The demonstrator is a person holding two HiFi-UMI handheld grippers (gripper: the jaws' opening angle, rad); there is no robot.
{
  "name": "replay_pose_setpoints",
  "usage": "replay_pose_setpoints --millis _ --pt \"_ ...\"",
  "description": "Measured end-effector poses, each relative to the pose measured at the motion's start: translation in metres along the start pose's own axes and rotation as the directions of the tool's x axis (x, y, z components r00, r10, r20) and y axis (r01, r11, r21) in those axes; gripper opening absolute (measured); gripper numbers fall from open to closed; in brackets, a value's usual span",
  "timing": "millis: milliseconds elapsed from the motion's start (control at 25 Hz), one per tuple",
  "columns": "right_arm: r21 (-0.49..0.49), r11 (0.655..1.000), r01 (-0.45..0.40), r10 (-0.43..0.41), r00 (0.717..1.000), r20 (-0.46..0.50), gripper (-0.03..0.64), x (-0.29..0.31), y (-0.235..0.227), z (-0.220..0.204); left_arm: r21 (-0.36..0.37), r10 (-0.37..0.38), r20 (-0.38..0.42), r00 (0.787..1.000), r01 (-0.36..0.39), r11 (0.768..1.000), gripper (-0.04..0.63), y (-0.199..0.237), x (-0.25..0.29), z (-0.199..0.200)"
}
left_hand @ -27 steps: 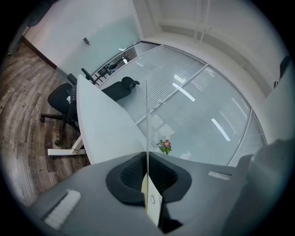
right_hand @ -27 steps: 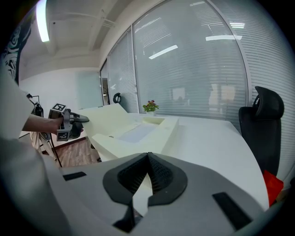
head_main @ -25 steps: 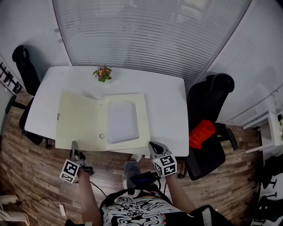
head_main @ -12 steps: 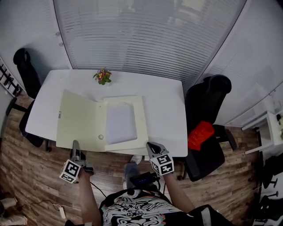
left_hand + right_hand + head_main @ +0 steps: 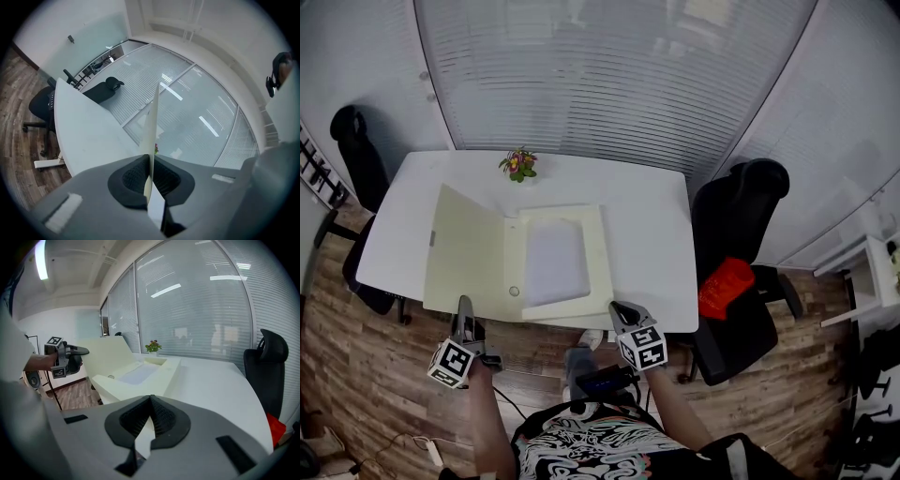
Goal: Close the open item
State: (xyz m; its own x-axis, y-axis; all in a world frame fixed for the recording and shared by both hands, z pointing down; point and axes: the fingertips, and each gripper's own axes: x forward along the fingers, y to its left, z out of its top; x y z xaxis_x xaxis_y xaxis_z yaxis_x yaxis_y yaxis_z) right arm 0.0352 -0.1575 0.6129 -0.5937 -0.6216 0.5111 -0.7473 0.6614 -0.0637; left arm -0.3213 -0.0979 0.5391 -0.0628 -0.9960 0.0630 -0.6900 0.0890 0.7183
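- So, the task is partly done: the folder (image 5: 572, 305) is open, its cover (image 5: 464, 248) is raised off the table (image 5: 647, 225) and tilted, but nowhere near shut.
- The folder lies on the table's near-left part, its front edge about at the table's near edge. The cover is the half toward the table's left side.
- The left gripper (image 5: 466, 311) is just off the table's near edge. Its fingers are clamped on the cover's free edge, and its own view shows the thin sheet running edge-on straight between the pads.
- The right gripper (image 5: 619, 309) is also at the table's near edge, by the folder's near right corner. Its fingers are together with nothing between them, and I can't tell whether it touches the folder.
- My read of what's left: swing the cover up and over toward the table's right side, lay it flat on the tray half, then let go. A small round fastener (image 5: 515, 292) sits on the folder's spine strip toward the table's near edge and may need pressing, but that's too small to be sure.
- Contents: the tray half (image 5: 598, 248), nearer the table's middle, has a raised rim and holds a flat stack of white paper (image 5: 555, 261). Nothing sticks up above the rim, so I'd expect the cover to shut cleanly.
- Nothing lies on the inside of the cover.
- Other stuff: a small potted plant (image 5: 518, 162) sits at the table's far edge, apart from the folder.
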Motion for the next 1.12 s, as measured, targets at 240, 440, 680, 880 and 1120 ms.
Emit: replay_pose_setpoints --millis 240,440,680,880,1120 --pt "-0.007 1.000 -0.003 0.003 1.000 -0.007 0.003 0.001 0.002 0.001 0.033 -0.061 -0.012 0.998 0.061 0.998 0.005 -0.021 0.005 0.000" --pt "-0.018 1.000 -0.008 0.007 1.000 -0.009 0.003 0.002 0.002 0.001 0.041 -0.102 -0.033 0.994 0.103 0.994 0.009 -0.035 0.007 -0.003" --pt "-0.029 0.999 -0.016 0.016 1.000 -0.006 0.003 0.002 0.003 0.001 0.069 -0.151 -0.047 0.987 0.154 0.986 0.012 -0.052 0.007 -0.008" --pt "-0.034 0.999 -0.019 0.019 1.000 -0.006 0.003 0.003 0.003 0.001 0.077 -0.175 -0.062 0.983 0.179 0.981 0.017 -0.061 0.009 -0.012" --pt "-0.032 0.999 -0.022 0.022 1.000 -0.009 0.003 0.004 0.003 0.000 0.110 -0.229 -0.104 0.968 0.240 0.964 0.021 -0.081 0.011 -0.022"
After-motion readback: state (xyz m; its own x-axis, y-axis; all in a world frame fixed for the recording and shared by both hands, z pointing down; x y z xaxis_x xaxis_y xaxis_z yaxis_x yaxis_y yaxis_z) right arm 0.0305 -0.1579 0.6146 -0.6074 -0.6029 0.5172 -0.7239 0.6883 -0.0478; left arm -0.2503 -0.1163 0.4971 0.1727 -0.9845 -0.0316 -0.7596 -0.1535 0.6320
